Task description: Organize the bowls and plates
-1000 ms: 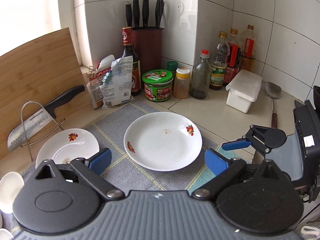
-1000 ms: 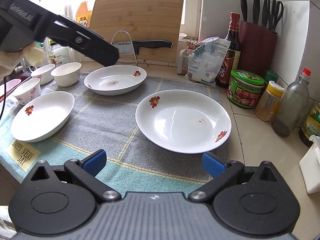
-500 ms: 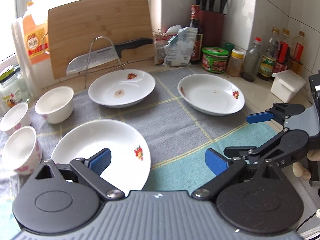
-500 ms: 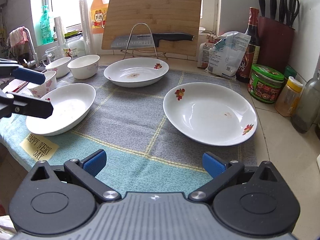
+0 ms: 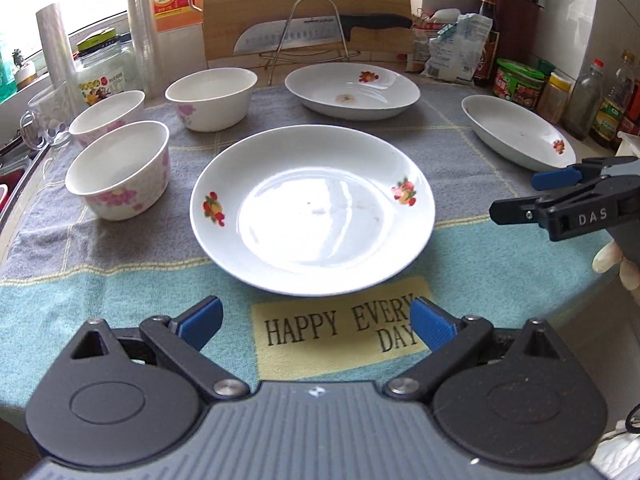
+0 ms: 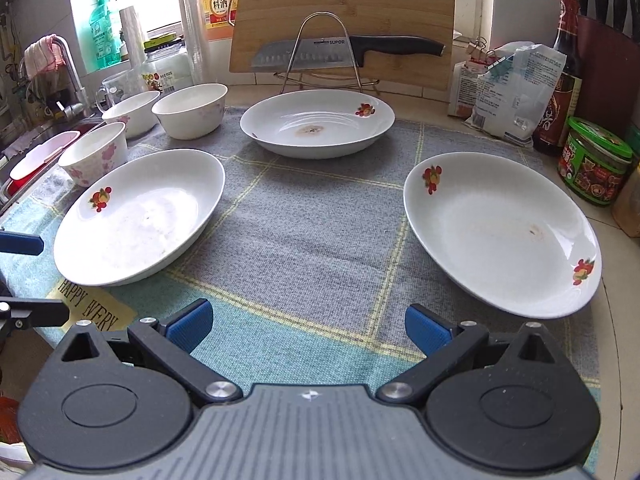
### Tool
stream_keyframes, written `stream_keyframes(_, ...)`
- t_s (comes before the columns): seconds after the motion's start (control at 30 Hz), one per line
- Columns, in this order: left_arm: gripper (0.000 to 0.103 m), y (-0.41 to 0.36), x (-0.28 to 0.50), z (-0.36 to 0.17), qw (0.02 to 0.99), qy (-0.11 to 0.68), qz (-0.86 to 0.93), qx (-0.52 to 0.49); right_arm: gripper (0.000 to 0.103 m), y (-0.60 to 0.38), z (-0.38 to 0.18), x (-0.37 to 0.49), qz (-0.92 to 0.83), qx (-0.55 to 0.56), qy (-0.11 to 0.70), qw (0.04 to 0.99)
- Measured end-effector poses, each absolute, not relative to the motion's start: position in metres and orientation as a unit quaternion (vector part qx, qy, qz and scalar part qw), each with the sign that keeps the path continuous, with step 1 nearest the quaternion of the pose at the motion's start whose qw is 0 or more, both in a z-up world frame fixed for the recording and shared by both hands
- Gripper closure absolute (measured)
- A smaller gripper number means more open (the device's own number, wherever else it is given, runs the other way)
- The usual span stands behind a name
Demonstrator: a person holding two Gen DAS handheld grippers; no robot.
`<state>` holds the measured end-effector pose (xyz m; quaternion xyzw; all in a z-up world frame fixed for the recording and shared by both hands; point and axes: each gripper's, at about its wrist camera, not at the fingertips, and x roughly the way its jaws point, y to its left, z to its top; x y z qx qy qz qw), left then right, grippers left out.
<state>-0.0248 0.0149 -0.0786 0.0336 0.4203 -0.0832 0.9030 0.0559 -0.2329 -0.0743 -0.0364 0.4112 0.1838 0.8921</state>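
Three white plates with red fruit prints lie apart on a grey and teal mat (image 5: 120, 280): a near plate (image 5: 312, 212), a far plate (image 5: 352, 90) and a right plate (image 5: 520, 132). Three white bowls with pink flowers (image 5: 120, 170) (image 5: 106, 114) (image 5: 212, 98) stand at the left. My left gripper (image 5: 316, 322) is open and empty, just short of the near plate's front rim. My right gripper (image 6: 308, 322) is open and empty over the mat, between the near plate (image 6: 140, 216) and the right plate (image 6: 500, 232); it also shows in the left wrist view (image 5: 560, 196).
A bamboo cutting board (image 6: 344, 20) and a cleaver on a wire rack (image 6: 340, 52) stand behind the far plate. Sauce bottles, jars and a knife block (image 5: 516, 20) line the right back. A sink (image 6: 36, 148) lies left of the bowls.
My left gripper has swung left, from facing the right plate to facing the near plate by the bowls. My right gripper has turned left and drawn back a little.
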Motion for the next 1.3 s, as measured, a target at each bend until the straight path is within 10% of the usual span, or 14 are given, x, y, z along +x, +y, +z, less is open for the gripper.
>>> stream_keyframes(1.3, 0.000, 0.056, 0.021, -0.112, 0.888, 0.348, -0.279, 0.111, 0.000, -0.145, -0.060, 0.110, 0.188, 0.007, 0.473, 0.861)
